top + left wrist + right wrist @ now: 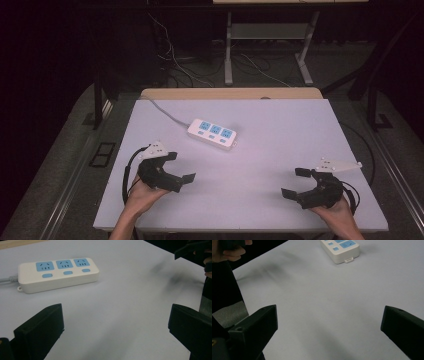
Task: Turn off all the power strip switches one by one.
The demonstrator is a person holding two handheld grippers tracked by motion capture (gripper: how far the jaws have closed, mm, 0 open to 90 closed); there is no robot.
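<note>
Nearest me, the left gripper [181, 167] sits at about seven o'clock on the worktop [280, 135], jaws spread wide with nothing between them. Over at five o'clock, the right gripper [296, 182] is the same story: jaws well apart, empty, resting low near the front edge. Both point inward, toward the middle. Farther out, at roughly eleven o'clock from centre, lies the power strip [212, 133], white with three blue sockets, flat on the worktop and well apart from both grippers. Its grey cable [165, 112] runs off toward the far left corner. My worry from here: the strip is light and slick, so a one-sided nudge could spin or skate it. And that cable could snag, tugging the strip back if I lift it too briskly.
</note>
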